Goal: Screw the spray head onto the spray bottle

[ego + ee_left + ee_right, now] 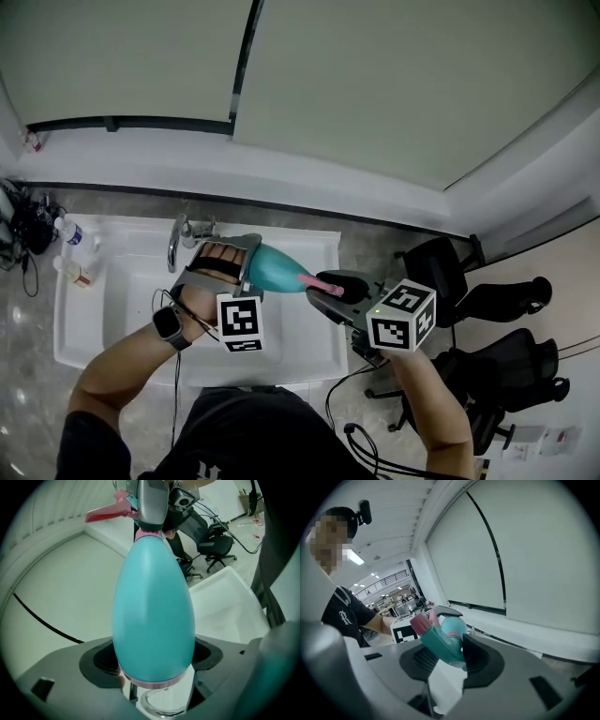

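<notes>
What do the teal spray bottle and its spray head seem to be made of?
The spray bottle looks like smooth, semi-matte teal plastic: its highlights are soft and broad. The spray head is probably moulded plastic, teal with pink nozzle and trigger, dull sheen.

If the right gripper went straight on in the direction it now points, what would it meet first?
Beyond the spray head it holds, the right gripper would likely meet the teal bottle, then the left gripper.

the head view looks steeply down from above, with the spray bottle [277, 269] at centre. each gripper view sits close against it from opposite ends; the right one faces the person [344, 616] at 9 o'clock.
</notes>
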### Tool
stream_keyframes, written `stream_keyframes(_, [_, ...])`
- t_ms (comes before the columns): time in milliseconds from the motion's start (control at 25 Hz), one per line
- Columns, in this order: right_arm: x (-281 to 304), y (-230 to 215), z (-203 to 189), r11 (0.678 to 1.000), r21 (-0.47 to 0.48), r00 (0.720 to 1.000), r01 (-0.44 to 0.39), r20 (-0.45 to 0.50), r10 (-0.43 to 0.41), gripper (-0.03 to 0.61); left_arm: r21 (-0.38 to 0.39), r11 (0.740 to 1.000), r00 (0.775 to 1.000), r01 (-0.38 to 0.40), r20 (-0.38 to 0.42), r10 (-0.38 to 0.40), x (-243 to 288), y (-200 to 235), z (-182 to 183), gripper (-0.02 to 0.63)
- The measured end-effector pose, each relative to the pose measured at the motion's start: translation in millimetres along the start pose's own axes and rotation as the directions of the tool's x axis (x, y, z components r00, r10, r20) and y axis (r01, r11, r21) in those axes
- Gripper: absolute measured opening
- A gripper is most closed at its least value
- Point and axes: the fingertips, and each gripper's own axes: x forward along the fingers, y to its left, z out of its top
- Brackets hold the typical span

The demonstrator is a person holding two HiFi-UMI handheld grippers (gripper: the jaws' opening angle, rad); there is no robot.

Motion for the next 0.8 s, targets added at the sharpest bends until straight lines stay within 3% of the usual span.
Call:
stream_keyframes(120, [13,6,-23,0.996,0.09,0.999,-0.015,-0.04,0.019,0.129,-0.023,0.986,0.986,0.165,0.018,-0.164,0,-39,-9,0.42])
stream_keyframes(240, [19,16,-43,0.985,0.172,0.998,-0.033,-0.039,0.04,0.129,-0.055,0.951,0.951,0.305,0.069,-0.301,-7,-77,-10,0.42])
stream_keyframes(360, [11,43,-59,0.947,0.286,0.988,-0.149,0.008,0.153,0.129,-0.057,0.903,0.898,0.427,0.144,-0.416,-34,-108,0,0.42])
stream_keyframes(440, [-3,67,-65,0.924,0.308,0.973,-0.227,0.043,0.225,0.135,-0.051,0.884,0.873,0.465,0.192,-0.448,-64,-119,9,0.42])
stream_keyframes(640, [-44,128,-89,0.952,0.171,0.967,-0.256,0.057,0.25,0.135,-0.052,0.904,0.898,0.424,0.155,-0.413,-130,-150,30,0.42])
stream_keyframes(800, [-82,167,-142,0.942,0.151,0.954,-0.299,0.085,0.289,0.135,-0.083,0.911,0.914,0.403,0.086,-0.397,-175,-204,58,0.42])
